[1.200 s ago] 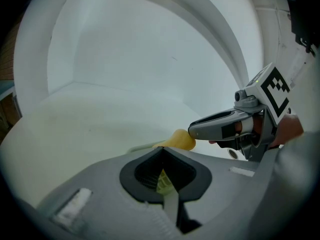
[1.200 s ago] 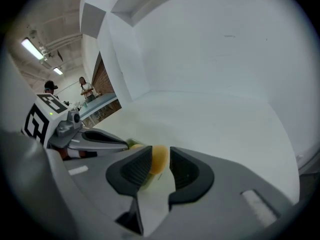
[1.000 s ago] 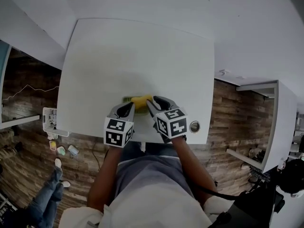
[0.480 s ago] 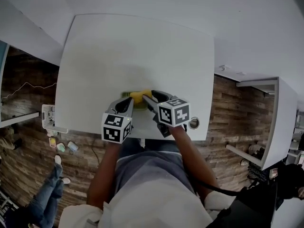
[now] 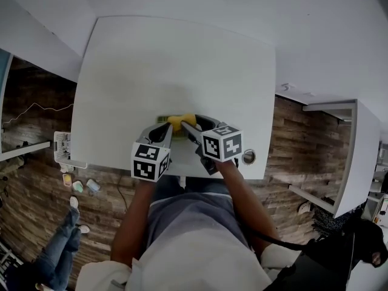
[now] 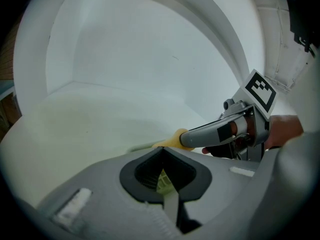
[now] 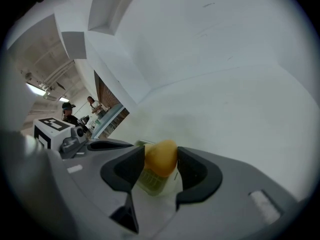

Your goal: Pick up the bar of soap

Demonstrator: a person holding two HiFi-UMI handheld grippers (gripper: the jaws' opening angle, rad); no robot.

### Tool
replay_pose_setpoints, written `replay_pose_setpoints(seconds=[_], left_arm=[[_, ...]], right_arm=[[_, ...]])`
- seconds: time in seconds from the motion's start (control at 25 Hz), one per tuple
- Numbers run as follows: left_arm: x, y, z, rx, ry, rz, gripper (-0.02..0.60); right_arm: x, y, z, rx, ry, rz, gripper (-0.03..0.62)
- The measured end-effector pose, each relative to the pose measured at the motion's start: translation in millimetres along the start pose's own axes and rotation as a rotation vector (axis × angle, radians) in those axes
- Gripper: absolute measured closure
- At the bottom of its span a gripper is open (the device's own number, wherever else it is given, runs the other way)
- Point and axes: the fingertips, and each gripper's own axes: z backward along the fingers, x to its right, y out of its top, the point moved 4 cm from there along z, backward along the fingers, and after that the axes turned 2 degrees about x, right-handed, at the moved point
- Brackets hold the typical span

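A yellow bar of soap lies on a pale green ridged soap dish near the front edge of the white table. My left gripper is shut on the dish's near edge. My right gripper has just been opening its jaws, and the soap sits between them, filling nearly the whole gap. In the left gripper view the soap peeks out behind one of the right gripper's fingers.
A round cable hole sits in the table's front right corner. Wood floor surrounds the table, with a white shelf unit at the right, a small white basket at the left, and a person's legs at the lower left.
The right gripper has rolled a little and its jaws have spread wider around the soap. The left gripper has kept its place on the dish.
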Motion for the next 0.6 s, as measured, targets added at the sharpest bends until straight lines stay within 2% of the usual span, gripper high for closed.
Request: replay_pose_setpoints(seconds=[0.28, 0.6], left_arm=[[-4.3, -1.0, 1.7, -0.003, 0.013, 0.003, 0.578], [-3.9, -1.8, 2.6, -0.003, 0.014, 0.001, 0.578]], right_arm=[[-7.2, 2.3, 8.2, 0.039, 0.015, 0.01, 0.416], [-2.8, 1.6, 7.4, 0.045, 0.064, -0.059, 0.427]])
